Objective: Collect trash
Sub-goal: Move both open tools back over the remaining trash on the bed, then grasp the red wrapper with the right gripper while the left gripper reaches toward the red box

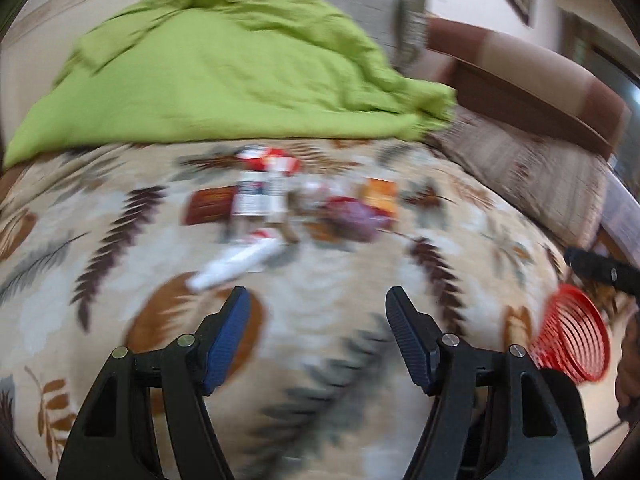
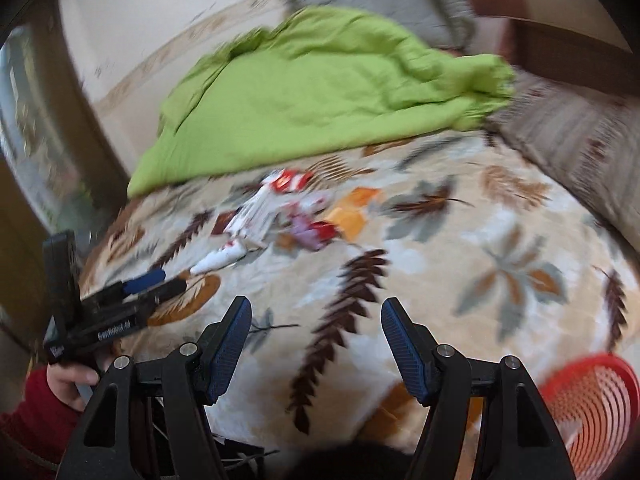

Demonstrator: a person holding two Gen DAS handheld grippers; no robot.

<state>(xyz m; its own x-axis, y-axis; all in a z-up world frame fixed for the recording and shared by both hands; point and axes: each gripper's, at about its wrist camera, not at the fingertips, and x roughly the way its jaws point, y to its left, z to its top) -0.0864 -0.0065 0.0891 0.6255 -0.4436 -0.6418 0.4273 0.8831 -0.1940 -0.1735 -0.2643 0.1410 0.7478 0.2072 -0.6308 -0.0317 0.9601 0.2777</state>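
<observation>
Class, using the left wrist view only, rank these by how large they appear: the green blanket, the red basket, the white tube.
1. green blanket, by far the largest.
2. red basket, partly cut off at the edge and nearer the camera, so its rank is unsure.
3. white tube, smallest, though blurred.

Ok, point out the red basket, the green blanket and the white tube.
red basket (image 1: 576, 340), left wrist view, on its slatted wall.
green blanket (image 1: 224, 76), left wrist view, on its middle.
white tube (image 1: 236, 264), left wrist view, on its body.

Left tongs (image 1: 318, 300) gape empty at bottom centre, blurred trash pile (image 1: 288, 204) mid-frame on the leaf-print blanket (image 1: 120, 240), red basket (image 1: 576, 340) at right edge.
</observation>
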